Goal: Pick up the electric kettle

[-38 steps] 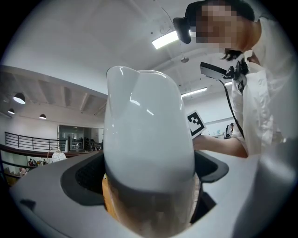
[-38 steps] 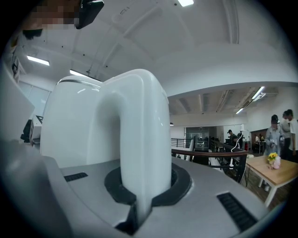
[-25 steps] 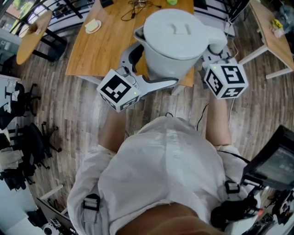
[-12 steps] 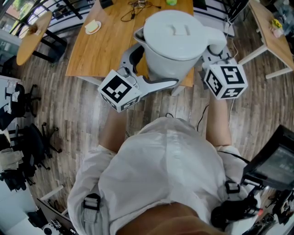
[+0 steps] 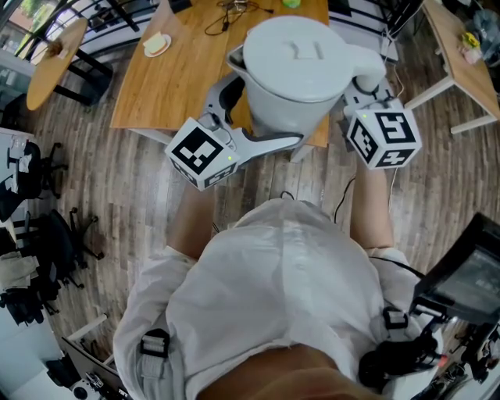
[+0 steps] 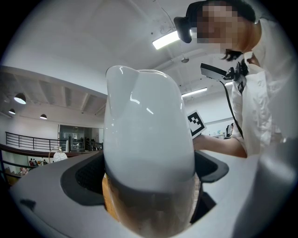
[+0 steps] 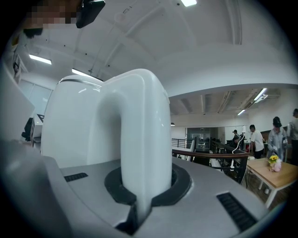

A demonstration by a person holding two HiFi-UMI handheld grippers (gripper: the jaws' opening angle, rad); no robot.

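Note:
A white electric kettle [image 5: 301, 58] hangs in the air above the wooden table [image 5: 180, 70], held between both grippers. My left gripper [image 5: 251, 117] is shut on the spout side of the body; in the left gripper view the kettle [image 6: 149, 130] fills the gap of the left gripper [image 6: 149, 188], with its dark pads [image 6: 88, 179] against it. My right gripper [image 5: 358, 87] is shut on the kettle's handle [image 5: 367, 66]. In the right gripper view the white handle [image 7: 139, 139] stands upright, pinched in the right gripper [image 7: 137, 204]. The kettle's base is hidden.
A small plate [image 5: 158, 44] and cables [image 5: 226, 16] lie on the wooden table. A round table [image 5: 55, 58] and office chairs [image 5: 47, 226] stand at the left, another table [image 5: 461, 55] at the right. Several people [image 7: 274, 135] stand far off.

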